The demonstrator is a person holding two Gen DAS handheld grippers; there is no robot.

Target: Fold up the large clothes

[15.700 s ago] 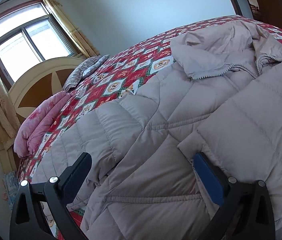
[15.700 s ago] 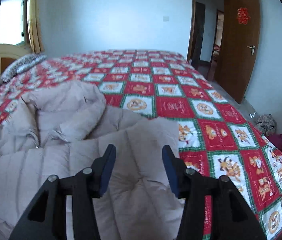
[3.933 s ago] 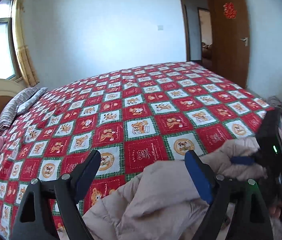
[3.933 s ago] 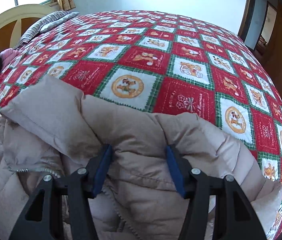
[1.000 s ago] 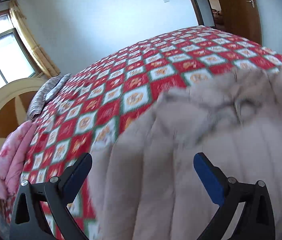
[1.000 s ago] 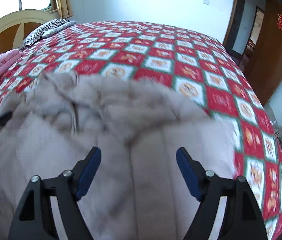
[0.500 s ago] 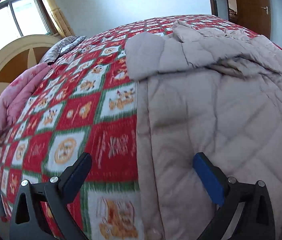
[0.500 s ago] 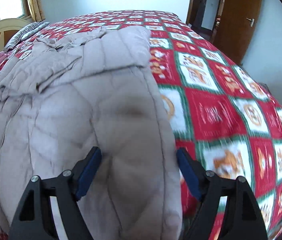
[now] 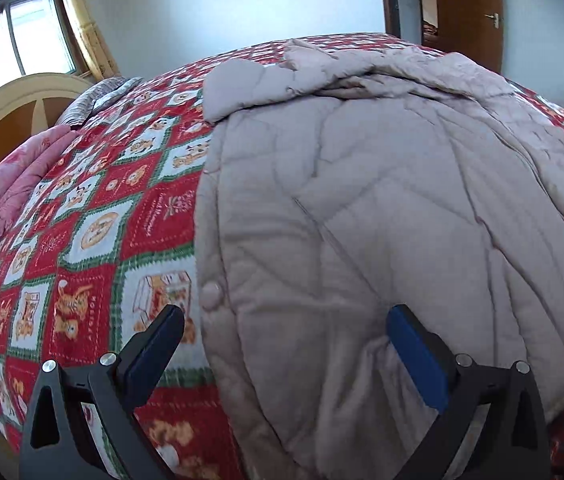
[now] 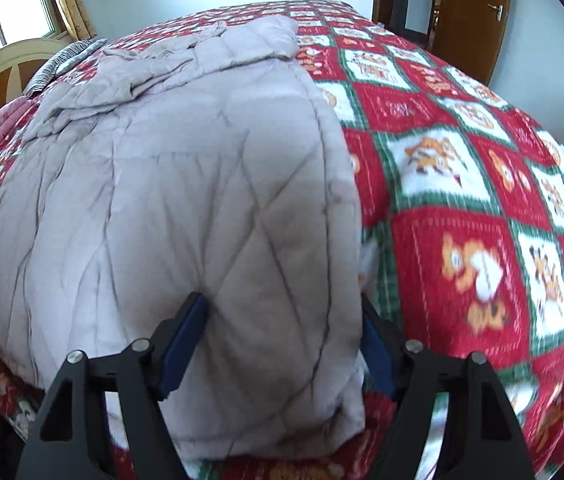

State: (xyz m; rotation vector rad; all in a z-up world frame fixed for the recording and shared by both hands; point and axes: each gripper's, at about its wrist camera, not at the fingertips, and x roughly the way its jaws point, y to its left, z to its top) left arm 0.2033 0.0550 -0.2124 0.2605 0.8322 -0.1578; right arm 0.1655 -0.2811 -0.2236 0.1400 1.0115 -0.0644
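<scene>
A large beige quilted down coat [image 9: 381, 208] lies flat on the bed, hem toward me, collar and hood bunched at the far end. My left gripper [image 9: 285, 344] is open wide over the coat's near left hem corner, one finger above the bedspread, the other on the coat. In the right wrist view the coat [image 10: 186, 184] fills the left half. My right gripper [image 10: 282, 332] is open, with its jaws straddling the puffy near right hem corner; the fabric bulges between them.
The bed has a red, green and white patchwork bedspread [image 10: 461, 184]. A pink folded quilt [image 9: 6, 196] and a striped pillow [image 9: 98, 96] lie by the cream headboard [image 9: 6, 108] at left. A brown door [image 10: 469, 12] stands at the far right.
Both grippers have dropped lower and closer to the coat's near hem. The right gripper's jaws have narrowed around the hem corner. The coat lies spread out as half a second ago.
</scene>
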